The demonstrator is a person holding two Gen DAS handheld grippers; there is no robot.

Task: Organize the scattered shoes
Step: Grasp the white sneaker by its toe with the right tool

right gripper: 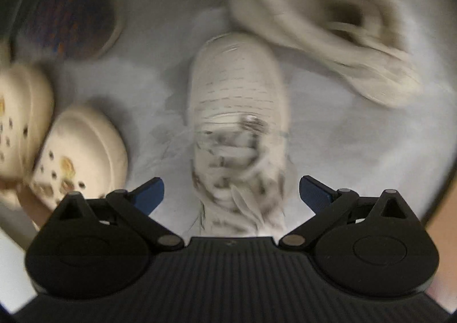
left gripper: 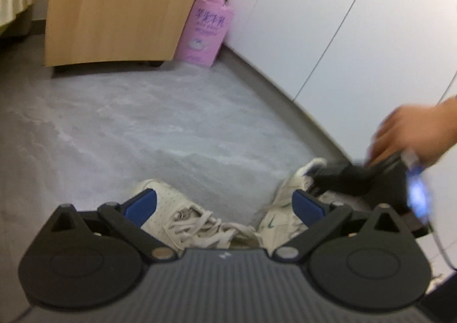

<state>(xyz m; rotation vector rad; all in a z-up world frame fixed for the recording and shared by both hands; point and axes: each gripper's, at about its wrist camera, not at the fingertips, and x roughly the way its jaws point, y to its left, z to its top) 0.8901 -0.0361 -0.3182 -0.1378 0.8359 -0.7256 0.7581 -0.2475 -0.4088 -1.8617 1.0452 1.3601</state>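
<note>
The left claw (left gripper: pixel 224 204) stands spread wide with its blue pads clear of everything, over a grey mottled floor (left gripper: pixel 160 134). Two worn white lace-up sneakers lie just below it: one (left gripper: pixel 182 217) at about seven o'clock of the view's centre, toe pointing toward eleven o'clock, the other, with a small green logo (left gripper: pixel 282 208), at five o'clock, toe toward one o'clock. Their heel ends nearly meet. Over that second sneaker reaches the right claw (left gripper: pixel 322 174), black and blurred, carried by a person's hand (left gripper: pixel 414 131) at three o'clock. Farther off, at eleven o'clock, a light wooden cabinet (left gripper: pixel 114 14) stands beside a pink printed carton (left gripper: pixel 205 28) against white wall panels (left gripper: pixel 328 23).

In the right wrist view the right claw (right gripper: pixel 231 194) is also spread wide, gripping nothing; a white perforated sneaker (right gripper: pixel 237 111) lies between and beyond its fingers, toe toward twelve o'clock. A second pale sneaker (right gripper: pixel 328 26), badly blurred, lies at one o'clock. Two cream clogs with charms (right gripper: pixel 77 151) sit at nine o'clock, a dark patterned shoe (right gripper: pixel 68 8) at eleven.
</note>
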